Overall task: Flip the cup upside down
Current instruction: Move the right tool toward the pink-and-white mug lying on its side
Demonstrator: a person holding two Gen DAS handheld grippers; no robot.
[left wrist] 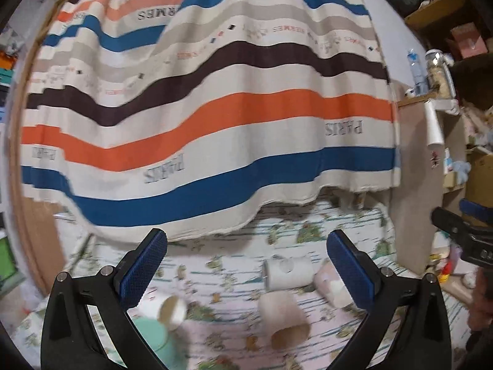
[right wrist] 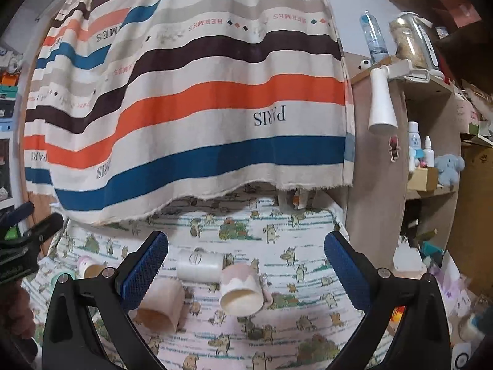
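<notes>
Several cups lie on their sides on a patterned cloth (right wrist: 277, 333). In the right wrist view a pink-and-white mug (right wrist: 242, 289) lies with its mouth toward me, a white cup (right wrist: 200, 265) behind it, a beige cup (right wrist: 160, 303) to its left and a small cup (right wrist: 89, 268) farther left. My right gripper (right wrist: 246, 265) is open and empty above them. In the left wrist view the beige cup (left wrist: 283, 319), the white cup (left wrist: 288, 273), the pink mug (left wrist: 331, 285), a small cup (left wrist: 168, 310) and a mint cup (left wrist: 152, 337) show. My left gripper (left wrist: 246, 265) is open and empty.
A striped cloth (right wrist: 191, 98) hangs behind the table. A wooden shelf unit (right wrist: 425, 141) with bottles, a jar and toys stands at the right. The other gripper shows at the right edge of the left wrist view (left wrist: 462, 234) and the left edge of the right wrist view (right wrist: 24, 240).
</notes>
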